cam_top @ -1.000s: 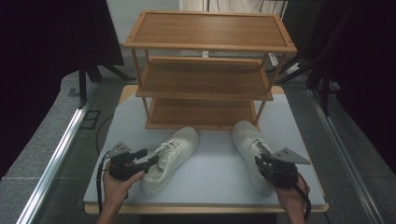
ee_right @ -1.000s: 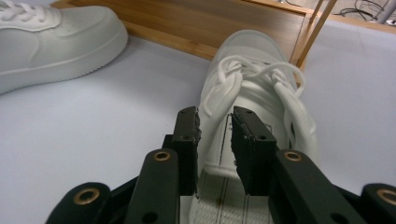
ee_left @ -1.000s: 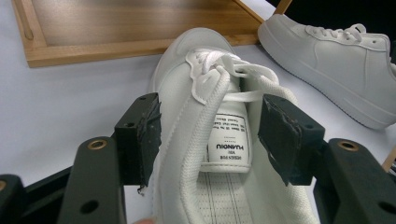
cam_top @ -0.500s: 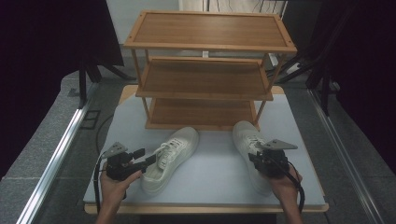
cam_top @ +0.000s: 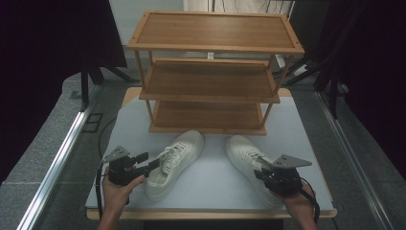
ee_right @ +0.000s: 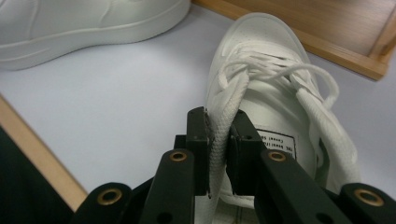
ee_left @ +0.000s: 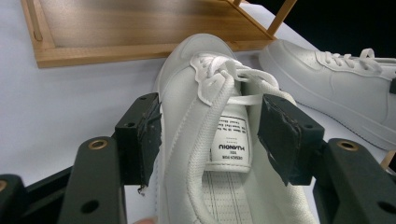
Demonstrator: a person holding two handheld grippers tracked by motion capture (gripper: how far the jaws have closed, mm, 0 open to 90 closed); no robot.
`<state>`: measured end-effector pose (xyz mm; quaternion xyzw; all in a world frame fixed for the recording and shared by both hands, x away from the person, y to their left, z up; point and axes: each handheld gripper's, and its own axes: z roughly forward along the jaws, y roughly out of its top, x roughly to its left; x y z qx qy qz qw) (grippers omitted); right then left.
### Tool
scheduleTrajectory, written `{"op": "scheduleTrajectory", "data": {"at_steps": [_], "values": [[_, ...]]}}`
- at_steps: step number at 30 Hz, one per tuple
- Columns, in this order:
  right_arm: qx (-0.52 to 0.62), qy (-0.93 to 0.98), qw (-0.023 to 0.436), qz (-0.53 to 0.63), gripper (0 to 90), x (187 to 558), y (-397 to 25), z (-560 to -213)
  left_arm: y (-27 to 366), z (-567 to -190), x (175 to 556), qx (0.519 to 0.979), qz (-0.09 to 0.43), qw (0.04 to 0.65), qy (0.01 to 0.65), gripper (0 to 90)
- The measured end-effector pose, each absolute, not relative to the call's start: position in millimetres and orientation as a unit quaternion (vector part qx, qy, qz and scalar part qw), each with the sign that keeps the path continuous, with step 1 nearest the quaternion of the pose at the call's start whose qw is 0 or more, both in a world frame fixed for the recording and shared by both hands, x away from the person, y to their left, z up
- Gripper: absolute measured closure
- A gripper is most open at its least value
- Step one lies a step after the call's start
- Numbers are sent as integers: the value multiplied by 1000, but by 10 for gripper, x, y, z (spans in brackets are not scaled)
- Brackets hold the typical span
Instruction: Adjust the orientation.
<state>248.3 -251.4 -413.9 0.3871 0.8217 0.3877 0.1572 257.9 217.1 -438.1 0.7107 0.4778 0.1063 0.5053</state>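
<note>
Having been brought in since a second ago, the right gripper [ee_right: 218, 140] is clamped on the right shoe's [cam_top: 249, 155] collar near the tabletop's front edge, so lifting seems imminent; the left gripper [ee_left: 210, 135] is held agape astride the left shoe [ee_left: 210, 93].

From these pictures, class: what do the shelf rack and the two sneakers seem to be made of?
Shelf rack: probably bamboo or light wood with a satin finish; grain lines show. Left sneaker and right sneaker: smooth, matte white leather or imitation, woven fabric laces, rubbery-looking soles.

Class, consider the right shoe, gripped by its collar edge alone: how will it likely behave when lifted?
The right gripper pinches only the right shoe's thin collar edge, so the toe will probably droop. The upper looks soft and may fold. The loose laces will likely dangle.
</note>
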Motion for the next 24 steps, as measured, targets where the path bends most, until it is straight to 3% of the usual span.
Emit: {"op": "scheduleTrajectory", "data": {"at_steps": [8, 10, 13, 17, 24], "values": [[377, 827, 163, 384, 784, 2466, -2463, -4144, 2181, -4401, 2590, 711, 106, 503, 481, 395], [372, 827, 169, 386, 740, 2468, -2479, -4152, 2180, -4405, 2589, 712, 107, 501, 481, 395], [360, 823, 195, 394, 571, 2419, -2489, -4134, 2178, -4398, 2583, 711, 107, 503, 480, 395], [365, 799, 199, 434, 500, 2387, -2573, -4052, 2191, -4377, 2575, 710, 109, 505, 478, 395], [389, 757, 229, 472, 457, 2398, -2775, -3928, 2178, -4343, 2575, 713, 116, 503, 475, 396]]}}
